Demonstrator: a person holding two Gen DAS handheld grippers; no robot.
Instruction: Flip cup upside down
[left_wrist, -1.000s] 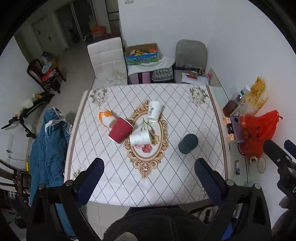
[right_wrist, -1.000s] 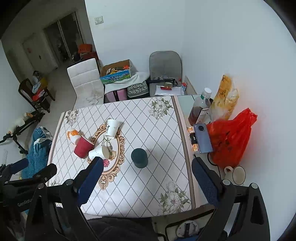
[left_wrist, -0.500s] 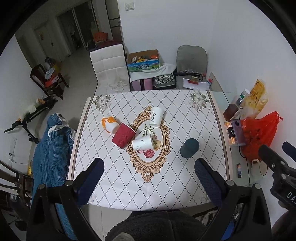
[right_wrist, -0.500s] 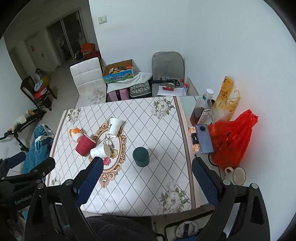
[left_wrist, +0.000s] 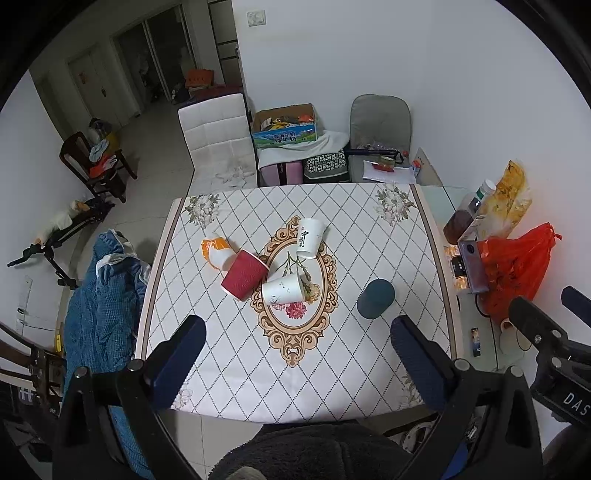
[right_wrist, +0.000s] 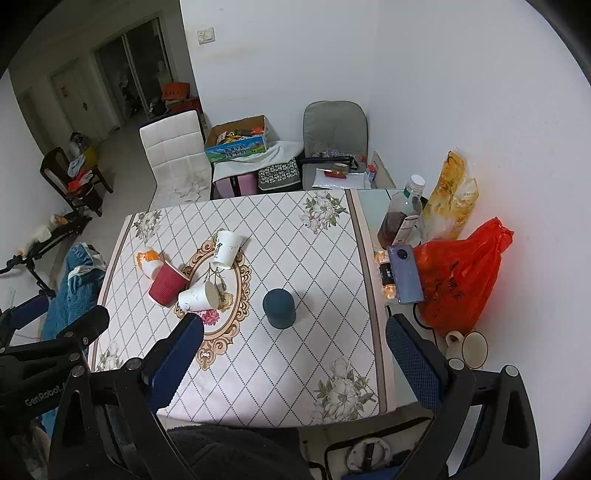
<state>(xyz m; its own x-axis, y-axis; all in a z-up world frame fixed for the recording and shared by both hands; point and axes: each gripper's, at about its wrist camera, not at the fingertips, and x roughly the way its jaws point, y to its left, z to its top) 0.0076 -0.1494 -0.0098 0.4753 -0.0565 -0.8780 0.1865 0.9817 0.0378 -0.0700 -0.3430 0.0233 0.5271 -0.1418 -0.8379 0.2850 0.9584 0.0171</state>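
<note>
Several cups sit on the patterned table (left_wrist: 258, 369). A dark teal cup (left_wrist: 375, 298) stands upside down at the right; it also shows in the right wrist view (right_wrist: 279, 308). A red ribbed cup (left_wrist: 244, 274) (right_wrist: 168, 284), a white cup (left_wrist: 283, 289) (right_wrist: 198, 296), a white cup with lettering (left_wrist: 309, 237) (right_wrist: 226, 249) and an orange-white cup (left_wrist: 216, 252) (right_wrist: 148, 259) lie on their sides. My left gripper (left_wrist: 295, 354) is open and empty, high above the near table edge. My right gripper (right_wrist: 293, 354) is open and empty, likewise high and back.
A red plastic bag (right_wrist: 461, 280), a phone (right_wrist: 405, 273), a bottle (right_wrist: 402, 214) and a yellow snack bag (right_wrist: 450, 195) line the right side. A white mug (right_wrist: 469, 347) stands near the right. Chairs (left_wrist: 218, 136) stand beyond the table. A blue blanket (left_wrist: 103, 295) hangs at the left.
Both grippers have risen and pulled back from the table, so the table and cups look smaller and lower. The cups have not moved.
</note>
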